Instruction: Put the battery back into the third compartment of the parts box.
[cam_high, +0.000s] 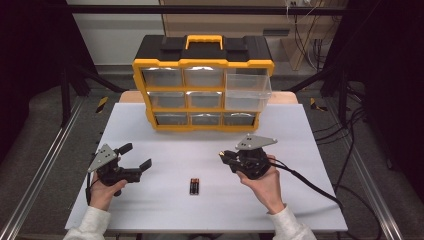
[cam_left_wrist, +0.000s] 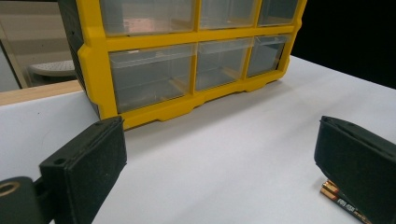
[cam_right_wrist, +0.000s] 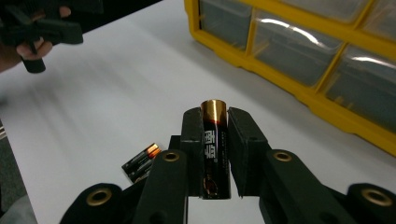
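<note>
At the lower left of the high view we see the left gripper (cam_high: 136, 156) with its jaws wide apart and empty above the white table (cam_high: 165, 200), dark floor and metal rails beside it. Two batteries (cam_high: 194, 186) lie at bottom centre, below the yellow drawer organizer (cam_high: 202, 90), whose top-right drawer (cam_high: 248, 92) stands pulled out. At centre right, the right gripper (cam_right_wrist: 215, 140) is clamped on a battery (cam_right_wrist: 215, 149).
</note>
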